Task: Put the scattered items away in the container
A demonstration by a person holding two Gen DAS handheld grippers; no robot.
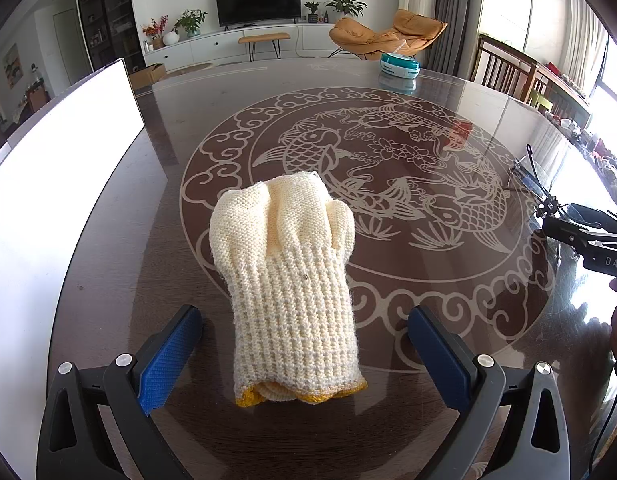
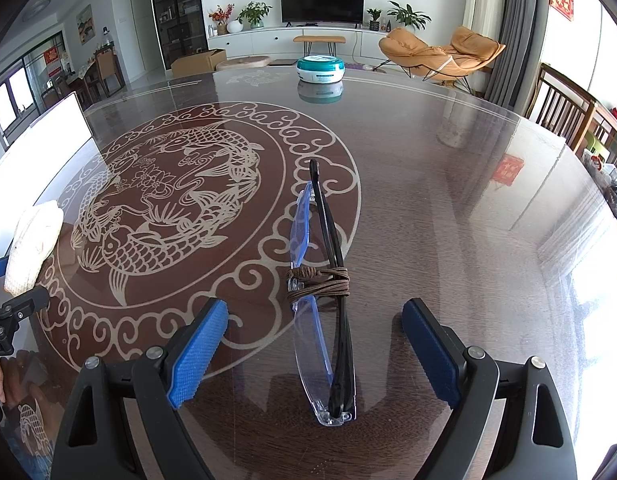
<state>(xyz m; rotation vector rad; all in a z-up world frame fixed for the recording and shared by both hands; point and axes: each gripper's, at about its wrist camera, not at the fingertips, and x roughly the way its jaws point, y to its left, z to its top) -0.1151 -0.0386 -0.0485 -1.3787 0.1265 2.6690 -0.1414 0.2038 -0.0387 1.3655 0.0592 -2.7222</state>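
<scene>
dark glossy wood table with a pale carved fish-and-cloud medallion fills both views. we hold our left gripper above it with its blue-padded fingers spread wide, not touching anything. a cream knitted glove with a yellow cuff edge lies on the table between them, cuff toward the camera and fingertips curled away, clear of both pads. a white container sits at the left edge of the table, its wall bright and washed out, so we cannot tell what is inside. our right gripper also hangs over the table with its blue pads wide apart and nothing pressed. a pair of folded glasses lies between them, clear lenses with a bluish tint and black arms, with a brown cord wound around the middle. the glasses touch neither pad. in the right wrist view the glove shows at the far left beside the white container's wall, with part of the left gripper below it. in the left wrist view the right gripper's black body shows at the far right edge. a teal and white round box stands at the far side of the table, well apart from both grippers. behind the table we see a tv and an orange lounge chair.
</scene>
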